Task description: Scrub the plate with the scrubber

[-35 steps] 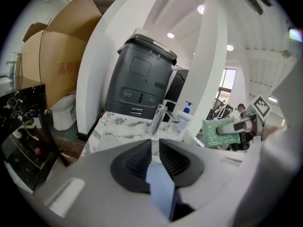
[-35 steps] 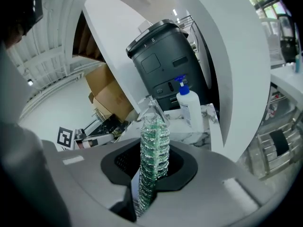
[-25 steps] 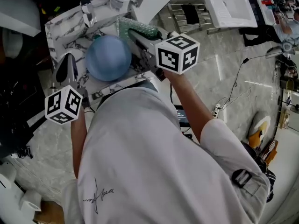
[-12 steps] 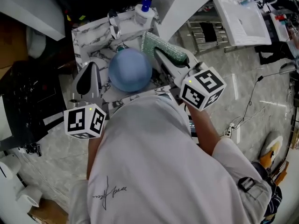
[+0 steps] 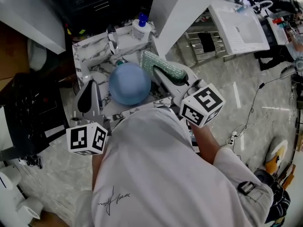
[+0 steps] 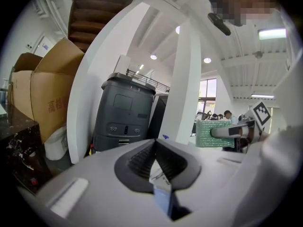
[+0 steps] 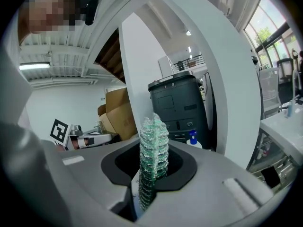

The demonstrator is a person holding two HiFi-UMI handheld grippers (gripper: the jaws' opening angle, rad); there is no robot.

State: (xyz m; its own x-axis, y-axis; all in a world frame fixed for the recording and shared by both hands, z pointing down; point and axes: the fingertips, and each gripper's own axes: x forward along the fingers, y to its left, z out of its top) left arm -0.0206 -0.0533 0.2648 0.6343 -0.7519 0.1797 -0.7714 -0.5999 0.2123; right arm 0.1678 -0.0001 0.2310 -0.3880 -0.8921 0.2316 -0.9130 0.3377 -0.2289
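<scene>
A round blue plate (image 5: 129, 83) is held over the marbled counter (image 5: 90, 51). My left gripper (image 5: 90, 96) sits at the plate's left edge. In the left gripper view this gripper (image 6: 156, 161) is shut, with a thin blue plate rim (image 6: 163, 200) edge-on between the jaws. My right gripper (image 5: 166, 75) is shut on a green mesh scrubber (image 5: 163, 65), which lies just right of the plate. In the right gripper view the scrubber (image 7: 152, 160) stands upright between that gripper's (image 7: 152, 170) jaws. I cannot tell whether scrubber and plate touch.
A faucet (image 5: 112, 38) and a blue-capped bottle (image 5: 139, 23) stand at the counter's back. A white column (image 5: 182, 8) rises behind the scrubber. A metal rack (image 5: 206, 42) and a white basin (image 5: 239, 25) are at the right, and dark equipment (image 5: 26, 108) at the left.
The head view has shifted, so everything sits lower and further right in the picture. Both grippers have drawn a little nearer the person. The scrubber stays at the plate's right.
</scene>
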